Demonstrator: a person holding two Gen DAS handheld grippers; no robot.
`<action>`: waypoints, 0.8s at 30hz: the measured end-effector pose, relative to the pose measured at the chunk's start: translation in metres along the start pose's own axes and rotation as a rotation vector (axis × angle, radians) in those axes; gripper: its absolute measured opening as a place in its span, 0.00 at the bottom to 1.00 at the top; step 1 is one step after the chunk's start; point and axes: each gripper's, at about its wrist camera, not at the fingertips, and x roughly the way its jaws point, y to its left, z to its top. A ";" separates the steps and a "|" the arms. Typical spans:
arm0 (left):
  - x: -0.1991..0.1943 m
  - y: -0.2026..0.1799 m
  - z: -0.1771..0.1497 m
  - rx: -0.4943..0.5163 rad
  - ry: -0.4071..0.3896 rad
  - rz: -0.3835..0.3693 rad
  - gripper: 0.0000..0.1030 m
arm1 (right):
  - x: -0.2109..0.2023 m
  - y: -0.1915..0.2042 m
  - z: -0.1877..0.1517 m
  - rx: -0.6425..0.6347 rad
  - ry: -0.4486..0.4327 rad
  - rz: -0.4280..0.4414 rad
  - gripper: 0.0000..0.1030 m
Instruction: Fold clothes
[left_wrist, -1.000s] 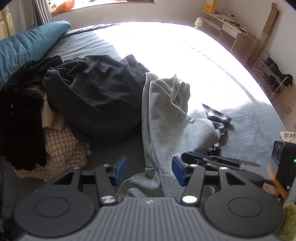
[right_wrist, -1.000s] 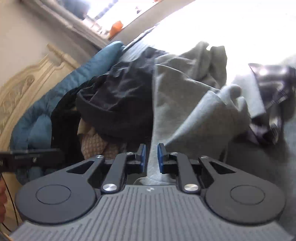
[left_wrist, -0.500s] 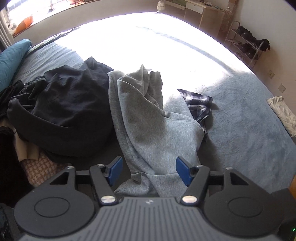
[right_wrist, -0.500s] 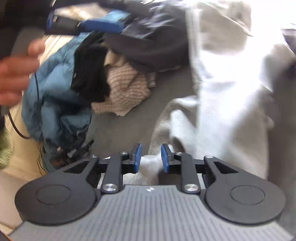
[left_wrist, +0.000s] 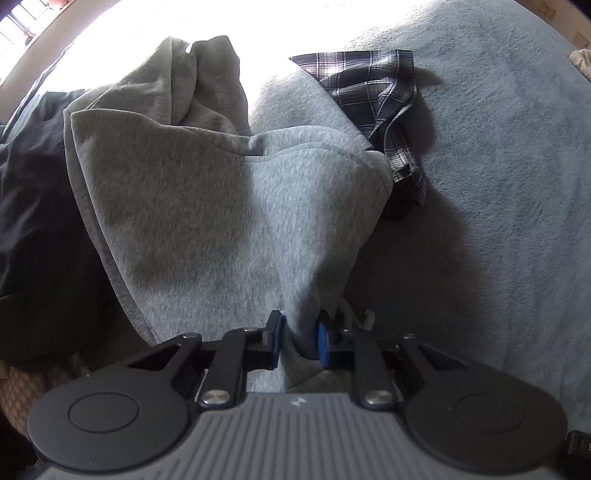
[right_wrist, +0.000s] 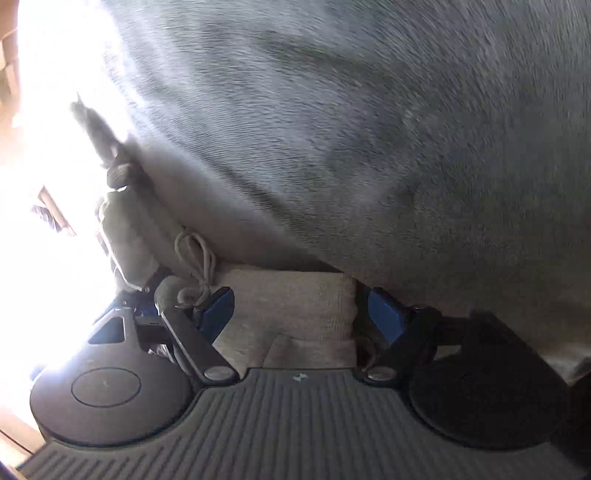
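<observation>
Grey sweatshirt (left_wrist: 229, 206) — rumpled (hem bunched) — draped on bed.

Harsh daylight from upper left, blown out to white glare. Deep shadow beside the grey sweatshirt (left_wrist: 229, 206) on the blanket (left_wrist: 509, 206). Right wrist view smeared by motion blur; fisheye bending at edges.

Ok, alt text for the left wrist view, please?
The left gripper pinches a fold of the grey hoodie between its blue-padded fingers on a blue-grey bedspread. A dark plaid garment lies partly under the hoodie's far right edge, and a black garment lies at left.
</observation>
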 end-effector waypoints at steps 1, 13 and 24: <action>-0.004 0.004 -0.001 -0.011 -0.017 -0.005 0.12 | 0.006 -0.006 -0.002 0.027 0.003 0.012 0.78; -0.085 0.124 -0.061 -0.439 -0.242 -0.132 0.07 | -0.006 0.076 -0.039 -0.481 -0.037 0.035 0.17; -0.130 0.228 -0.217 -0.954 -0.299 -0.147 0.03 | -0.030 0.181 -0.195 -1.284 0.250 0.072 0.13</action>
